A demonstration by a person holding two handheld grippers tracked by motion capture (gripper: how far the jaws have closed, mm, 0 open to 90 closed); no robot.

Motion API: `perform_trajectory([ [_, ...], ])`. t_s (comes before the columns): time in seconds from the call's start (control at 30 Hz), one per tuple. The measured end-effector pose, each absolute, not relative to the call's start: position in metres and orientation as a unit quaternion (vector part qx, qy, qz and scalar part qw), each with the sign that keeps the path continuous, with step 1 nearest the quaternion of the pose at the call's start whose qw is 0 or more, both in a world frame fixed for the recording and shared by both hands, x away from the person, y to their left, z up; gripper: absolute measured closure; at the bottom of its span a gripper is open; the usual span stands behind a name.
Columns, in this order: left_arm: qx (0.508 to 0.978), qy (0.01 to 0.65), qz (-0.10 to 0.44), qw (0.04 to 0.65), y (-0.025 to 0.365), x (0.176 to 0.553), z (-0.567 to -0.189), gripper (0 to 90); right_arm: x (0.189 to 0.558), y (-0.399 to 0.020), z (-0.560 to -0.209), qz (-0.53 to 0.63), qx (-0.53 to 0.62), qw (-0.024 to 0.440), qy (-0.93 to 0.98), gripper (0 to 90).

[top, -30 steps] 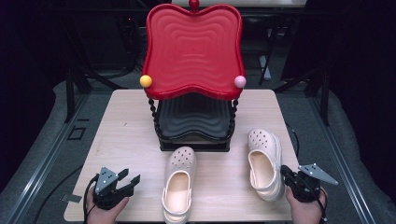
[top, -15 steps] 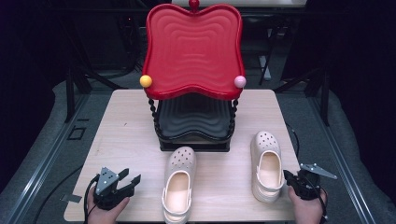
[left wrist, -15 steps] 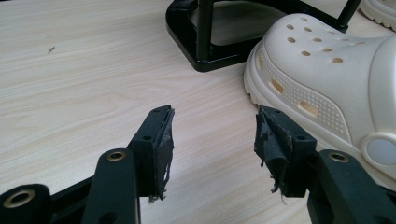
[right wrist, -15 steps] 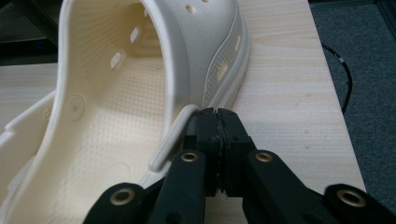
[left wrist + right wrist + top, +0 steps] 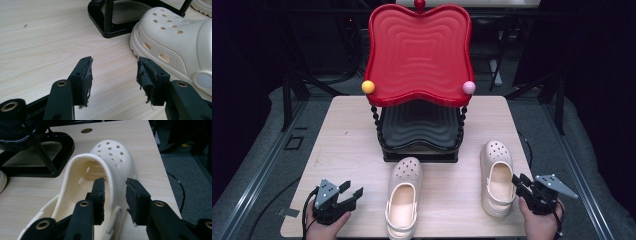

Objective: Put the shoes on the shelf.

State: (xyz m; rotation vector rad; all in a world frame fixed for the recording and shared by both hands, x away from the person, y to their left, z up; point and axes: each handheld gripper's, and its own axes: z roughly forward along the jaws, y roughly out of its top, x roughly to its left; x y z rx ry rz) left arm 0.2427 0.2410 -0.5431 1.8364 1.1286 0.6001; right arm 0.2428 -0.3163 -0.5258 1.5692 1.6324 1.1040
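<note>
Your right gripper (image 5: 523, 186) has just been opening; its jaws straddle the right clog's (image 5: 496, 176) side wall (the right gripper view shows the gap, pads not pressing). Your left gripper (image 5: 347, 195) stands released beside the left clog (image 5: 403, 197) on the table (image 5: 347, 140).

- Overhead light is falling evenly on the counter (image 5: 347, 135); surroundings are fading into near darkness.
- The red tray (image 5: 419, 55) is showing soft sheen along its ridges, and is casting shade onto the black stand (image 5: 419, 131) beneath.
- In the gripper views, foreground jaws are appearing slightly soft; far edges are blurring.
- The high view is looking mildly grainy.
</note>
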Motion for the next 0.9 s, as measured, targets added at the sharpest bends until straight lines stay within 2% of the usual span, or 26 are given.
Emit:
perform_trajectory([
  [0.13, 0.741, 0.453, 0.241, 0.434, 0.239, 0.242, -0.543, 46.5, 0.256, -0.304, -0.532, 0.387, 0.58, 0.321, 0.641, 63.4],
  [0.2, 0.74, 0.453, 0.241, 0.436, 0.239, 0.242, -0.543, 46.5, 0.257, -0.303, -0.533, 0.386, 0.58, 0.319, 0.642, 65.1],
  [0.23, 0.738, 0.453, 0.242, 0.437, 0.24, 0.242, -0.544, 46.4, 0.262, -0.302, -0.533, 0.374, 0.582, 0.32, 0.647, 75.8],
  [0.27, 0.738, 0.454, 0.241, 0.437, 0.24, 0.242, -0.544, 46.5, 0.263, -0.302, -0.531, 0.362, 0.585, 0.326, 0.649, 82.0],
  [0.33, 0.738, 0.454, 0.242, 0.437, 0.24, 0.242, -0.543, 46.5, 0.263, -0.304, -0.529, 0.361, 0.592, 0.322, 0.645, 83.9],
  [0.9, 0.738, 0.451, 0.243, 0.44, 0.24, 0.241, -0.543, 46.5, 0.238, -0.289, -0.517, 0.376, 0.581, 0.293, 0.66, 85.5],
])
